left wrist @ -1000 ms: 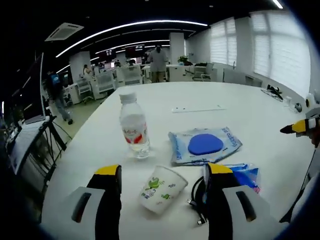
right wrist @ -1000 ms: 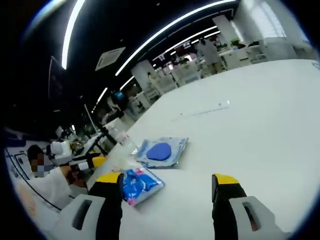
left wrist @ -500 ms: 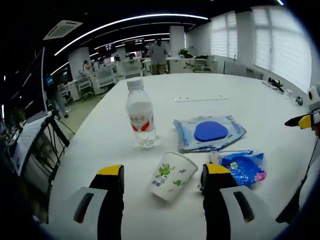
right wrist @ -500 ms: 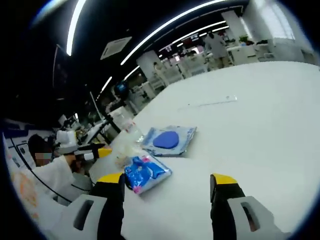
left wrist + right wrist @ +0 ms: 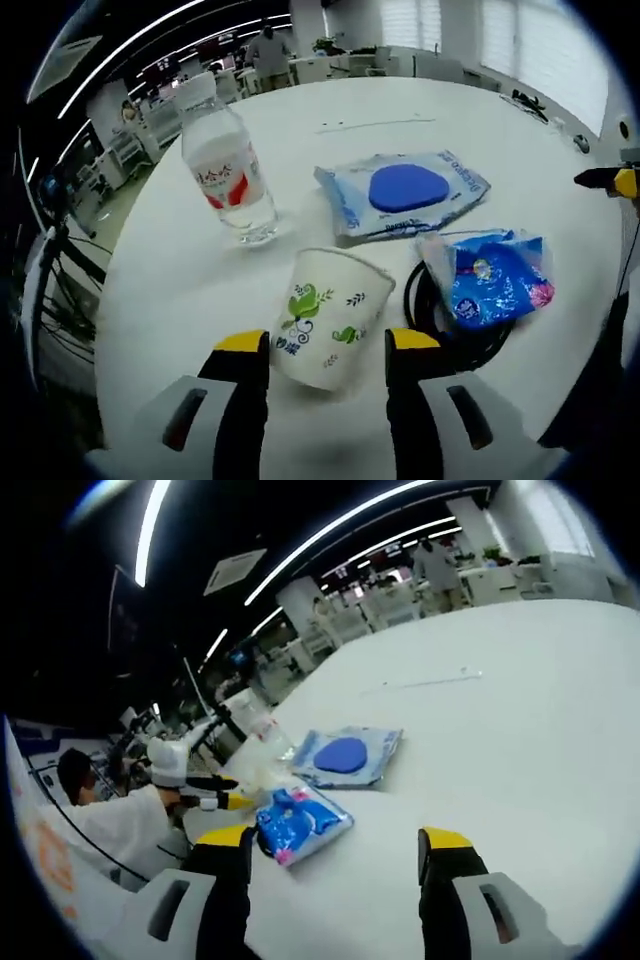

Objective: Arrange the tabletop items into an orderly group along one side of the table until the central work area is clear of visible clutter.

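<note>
In the left gripper view, a paper cup (image 5: 325,330) printed with green frogs lies on its side between the parted jaws, blocking the path straight ahead. Past it to the left a water bottle (image 5: 227,167) stands upright; to the right a coiled black cable (image 5: 440,325) and a blue snack packet (image 5: 495,280) crowd the white table (image 5: 170,290). Beyond them lies a flat blue pouch (image 5: 405,192). In the right gripper view, bare tabletop stretches ahead and rightward.

left gripper (image 5: 327,350): jaws apart, low | right gripper (image 5: 343,842): jaws wide apart
</note>
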